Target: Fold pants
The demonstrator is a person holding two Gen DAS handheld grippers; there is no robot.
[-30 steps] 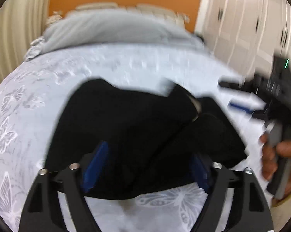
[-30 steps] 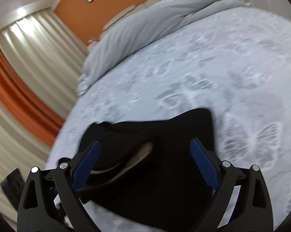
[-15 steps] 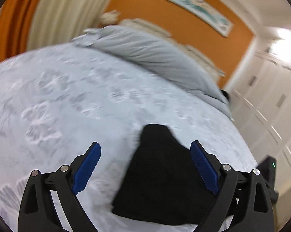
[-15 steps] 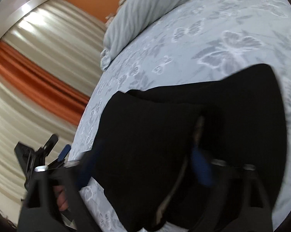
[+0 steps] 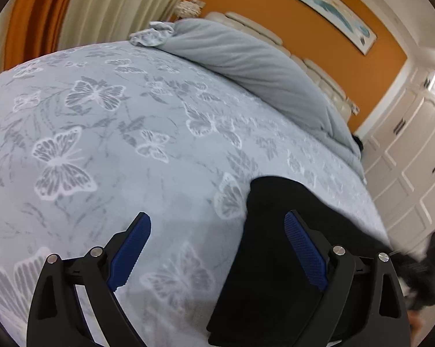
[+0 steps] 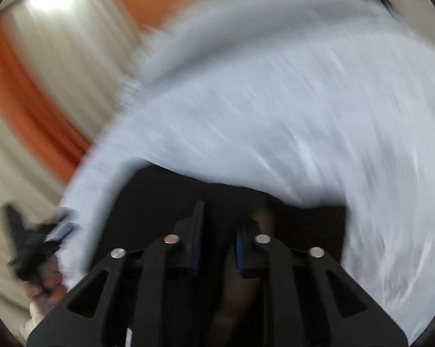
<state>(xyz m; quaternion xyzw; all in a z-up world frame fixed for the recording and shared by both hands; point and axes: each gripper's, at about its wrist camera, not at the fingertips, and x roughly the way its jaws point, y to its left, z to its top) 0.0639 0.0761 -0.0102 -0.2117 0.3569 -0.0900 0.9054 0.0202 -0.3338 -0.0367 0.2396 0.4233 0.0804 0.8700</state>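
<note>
Bedroom, butterfly bedspread [image 5: 107,133]: mid-fold on black pants [image 5: 275,260].
Right gripper [image 6: 217,243] pinched nearly closed over the pants, apparently gripping fabric; left gripper [image 5: 217,248] spread, empty, beside the pants' edge. Likely next: carry the pinched layer over, left pins.

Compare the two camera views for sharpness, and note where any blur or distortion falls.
Left wrist view: mostly sharp, butterfly bedspread crisp, fisheye bending the bed, blur only at the right edge. Right wrist view: heavy motion smear across bedspread and curtains; only the right gripper stays sharp.
</note>
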